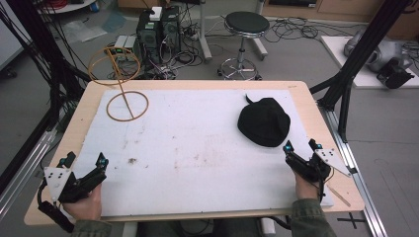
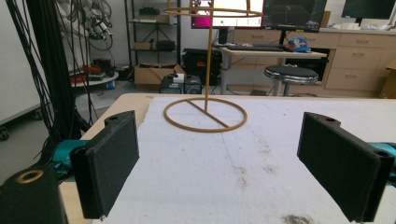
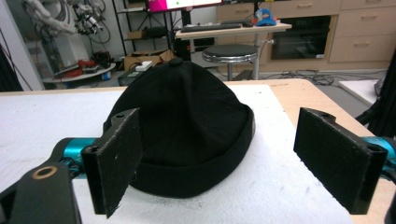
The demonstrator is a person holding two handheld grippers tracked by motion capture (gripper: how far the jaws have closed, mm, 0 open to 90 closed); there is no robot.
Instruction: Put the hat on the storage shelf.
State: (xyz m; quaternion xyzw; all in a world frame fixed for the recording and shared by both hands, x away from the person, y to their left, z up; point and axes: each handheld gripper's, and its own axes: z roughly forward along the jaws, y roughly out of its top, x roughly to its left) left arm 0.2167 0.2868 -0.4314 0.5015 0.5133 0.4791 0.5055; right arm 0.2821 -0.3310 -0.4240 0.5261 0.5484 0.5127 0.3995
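Two grippers sit at the near edge of the bench (image 1: 74, 123), both with jaws spread wide and nothing between them. I read the right gripper (image 1: 302, 148) as the working one: it points at the black hat (image 1: 264, 121), which lies crown-up on the white foam sheet (image 1: 197, 148) toward the right side, just ahead of that gripper. The left gripper (image 1: 85, 160) faces the wire stand (image 1: 123, 89) at the far left corner, well apart from it.

Risks, as I judge them:
- The hat is soft. A pinch on the crown alone may gather only one layer of cloth, so the hat sags or slips out on lift.
- A low approach may drive the lower jaw into the foam sheet and drag it.
- The stand is thin and tall. A sideways knock may tip it; I cannot tell whether it is fixed down.

View differences:
- The right gripper view shows the folded brim and the top button of the hat (image 3: 184, 126), with the hat nearer the left jaw than the right one, so the aim is off-centre.
- The left gripper view shows the stand (image 2: 208, 93) upright, with base ring, post and upper ring.
- The high view gives the layout: hat and stand on opposite sides.
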